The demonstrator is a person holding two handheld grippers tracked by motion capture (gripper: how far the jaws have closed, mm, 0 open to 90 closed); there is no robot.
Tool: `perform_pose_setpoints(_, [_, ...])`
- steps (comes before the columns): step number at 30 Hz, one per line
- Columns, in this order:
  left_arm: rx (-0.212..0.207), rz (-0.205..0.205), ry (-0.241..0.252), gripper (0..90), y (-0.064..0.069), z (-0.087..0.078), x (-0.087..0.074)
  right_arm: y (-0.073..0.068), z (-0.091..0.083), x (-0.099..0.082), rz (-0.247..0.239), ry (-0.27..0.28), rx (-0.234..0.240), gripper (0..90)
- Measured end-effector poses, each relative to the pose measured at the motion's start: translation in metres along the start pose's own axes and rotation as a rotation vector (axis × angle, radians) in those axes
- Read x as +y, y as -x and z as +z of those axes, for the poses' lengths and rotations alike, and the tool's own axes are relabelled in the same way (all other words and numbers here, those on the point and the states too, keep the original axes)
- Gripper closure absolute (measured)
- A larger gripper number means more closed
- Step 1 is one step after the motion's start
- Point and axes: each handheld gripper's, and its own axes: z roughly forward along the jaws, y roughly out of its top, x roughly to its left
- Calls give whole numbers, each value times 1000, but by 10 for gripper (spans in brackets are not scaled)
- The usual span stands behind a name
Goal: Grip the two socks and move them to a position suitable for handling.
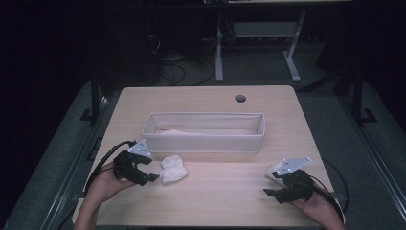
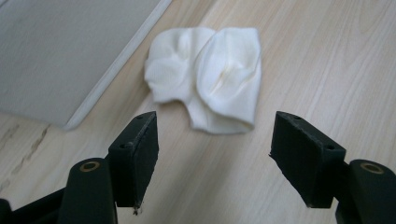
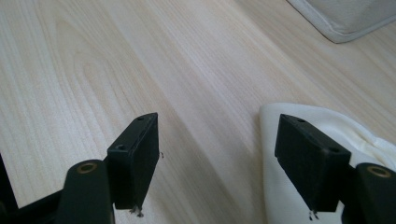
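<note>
The folded white cloth (image 2: 208,77) lies on the table (image 1: 230,191) just in front of the grey fabric bin (image 1: 203,139), and it is soft and loose. A pinch on one fold could unroll it or drag it. The left gripper (image 1: 152,177) stands wide open just short of it, holding nothing. The right gripper (image 3: 217,158) is open too, empty, beside another white cloth (image 3: 299,196) at the near right.

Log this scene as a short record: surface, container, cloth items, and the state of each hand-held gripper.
surface: light wooden table
container: long white fabric bin, something pale inside
cloth 1: rolled white cloth, on the table before the bin, just ahead of the left hand-held gripper
cloth 2: white cloth beside the right hand-held gripper
left hand-held gripper: open, empty
right hand-held gripper: open, empty
</note>
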Motion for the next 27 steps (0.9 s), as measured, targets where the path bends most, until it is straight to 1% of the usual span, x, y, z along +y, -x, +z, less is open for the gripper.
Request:
perform_pose_setpoints(2, [-8,0,-2,320,0,3,5,0,0,0,1,2,0,303])
perform_pose_setpoints(6, [-18,24,-26,331,0,10,17,0,-1,-1,-3,2,6,302])
perform_pose_setpoints(9, [-23,23,-36,331,-1,12,21,-1,-1,-1,0,7,8,302])
perform_pose_setpoints(11, [-29,21,-38,335,-2,16,24,-2,-1,-1,-1,9,12,302])
perform_pose_setpoints(12, [-33,27,-46,339,-3,17,26,-2,-1,-1,-4,8,13,302])
perform_pose_setpoints(15, [-39,22,-56,344,-5,24,29,-3,-1,0,-5,9,14,302])
perform_pose_setpoints(16, [-41,17,-59,353,-6,26,29,-3,-1,0,-4,10,16,302])
perform_pose_setpoints(19, [-41,19,-83,358,-7,35,33,-4,1,0,-6,8,21,302])
perform_pose_setpoints(20, [-45,17,-92,368,-9,41,35,-4,1,0,-16,0,20,302])
perform_pose_setpoints(21, [-45,17,-92,371,-9,41,35,-4,1,0,-16,0,20,302])
perform_pose_setpoints(24, [-50,21,-119,389,-10,50,37,-5,1,1,-20,5,22,302])
perform_pose_setpoints(27, [-48,20,-129,409,-10,55,38,-6,1,1,-22,1,24,302])
